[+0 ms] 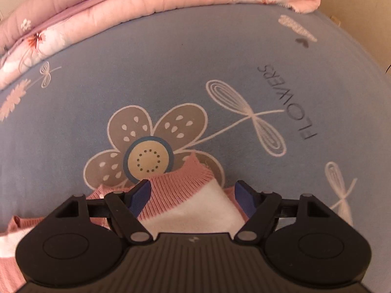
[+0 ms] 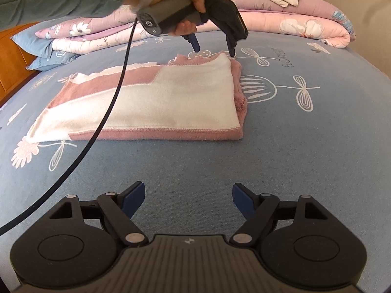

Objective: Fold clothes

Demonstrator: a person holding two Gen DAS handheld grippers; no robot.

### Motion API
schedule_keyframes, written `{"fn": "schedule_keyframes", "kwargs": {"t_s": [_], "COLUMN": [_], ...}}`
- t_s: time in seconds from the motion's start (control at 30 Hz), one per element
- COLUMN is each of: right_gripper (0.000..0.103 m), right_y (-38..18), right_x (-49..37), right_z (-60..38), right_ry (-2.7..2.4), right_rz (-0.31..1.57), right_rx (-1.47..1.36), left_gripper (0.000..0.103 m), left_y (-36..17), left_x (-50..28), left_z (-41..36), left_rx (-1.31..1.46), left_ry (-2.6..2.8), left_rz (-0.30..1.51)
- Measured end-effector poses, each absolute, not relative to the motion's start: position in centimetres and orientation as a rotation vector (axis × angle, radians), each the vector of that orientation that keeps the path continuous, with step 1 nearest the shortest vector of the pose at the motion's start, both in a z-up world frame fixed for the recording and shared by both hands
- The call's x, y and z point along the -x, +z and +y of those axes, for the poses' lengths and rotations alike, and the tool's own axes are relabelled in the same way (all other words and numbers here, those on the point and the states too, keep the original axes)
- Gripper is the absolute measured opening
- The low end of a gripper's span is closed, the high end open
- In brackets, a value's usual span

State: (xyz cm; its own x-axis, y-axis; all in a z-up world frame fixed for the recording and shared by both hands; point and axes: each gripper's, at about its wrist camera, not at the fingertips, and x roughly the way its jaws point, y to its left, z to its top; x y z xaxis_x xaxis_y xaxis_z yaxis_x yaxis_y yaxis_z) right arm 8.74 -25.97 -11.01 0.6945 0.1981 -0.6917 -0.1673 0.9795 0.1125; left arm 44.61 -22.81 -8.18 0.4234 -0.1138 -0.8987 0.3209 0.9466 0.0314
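My pink-and-white sweater (image 2: 151, 102) lies folded flat on the blue bedsheet (image 2: 305, 146), its long axis running left to right, its ribbed pink collar (image 1: 180, 178) at the far right corner. My left gripper (image 2: 213, 48) hovers spread over that collar, gripping nothing. My right gripper (image 2: 188, 200) hangs released nearer. The sheet reads "FLOWERS" (image 1: 286, 102).

Ribbed knit sweater (image 2: 171, 97) on smooth cotton bedsheet (image 2: 293, 146).
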Motion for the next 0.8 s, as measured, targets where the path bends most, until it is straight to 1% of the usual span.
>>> {"fn": "schedule_keyframes", "kwargs": {"t_s": [0.1, 0.13, 0.2, 0.27, 0.37, 0.5, 0.57, 0.67, 0.73, 0.8], "right_gripper": [0.083, 0.083, 0.083, 0.083, 0.083, 0.083, 0.083, 0.083, 0.083, 0.083], "right_y": [-11.0, -11.0, -11.0, -10.9, -10.9, -10.9, -10.9, -10.9, -11.1, -11.3], "right_x": [-8.7, -8.7, -8.8, -8.8, -8.8, -8.9, -8.9, -8.9, -9.1, -9.3], "right_z": [-25.9, -25.9, -26.2, -26.3, -26.3, -26.4, -26.5, -26.5, -26.5, -26.3], "right_ry": [0.201, 0.200, 0.198, 0.198, 0.200, 0.202, 0.202, 0.204, 0.198, 0.184], "right_rz": [0.775, 0.774, 0.771, 0.771, 0.772, 0.774, 0.775, 0.776, 0.780, 0.783], "right_rx": [-0.028, -0.027, -0.042, -0.051, -0.059, -0.071, -0.077, -0.085, -0.085, -0.076], "left_gripper": [0.077, 0.075, 0.074, 0.074, 0.075, 0.076, 0.075, 0.076, 0.076, 0.076], "left_y": [-9.4, -9.3, -8.0, -6.0, -4.3, -5.5, -7.0, -8.5, -7.8, -5.7], "left_x": [-44.9, -44.8, -44.2, -43.0, -40.3, -35.7, -34.6, -34.2, -34.2, -33.8], "left_z": [-23.5, -23.8, -24.4, -24.2, -24.0, -24.6, -24.6, -24.5, -24.0, -22.7], "left_rx": [-0.179, -0.188, -0.216, -0.166, -0.066, -0.111, -0.111, -0.104, -0.066, 0.007], "left_ry": [-0.273, -0.276, -0.304, -0.352, -0.517, -0.605, -0.603, -0.594, -0.606, -0.657], "left_rz": [1.123, 1.119, 1.091, 1.067, 1.123, 1.197, 1.235, 1.247, 1.235, 1.196]}}
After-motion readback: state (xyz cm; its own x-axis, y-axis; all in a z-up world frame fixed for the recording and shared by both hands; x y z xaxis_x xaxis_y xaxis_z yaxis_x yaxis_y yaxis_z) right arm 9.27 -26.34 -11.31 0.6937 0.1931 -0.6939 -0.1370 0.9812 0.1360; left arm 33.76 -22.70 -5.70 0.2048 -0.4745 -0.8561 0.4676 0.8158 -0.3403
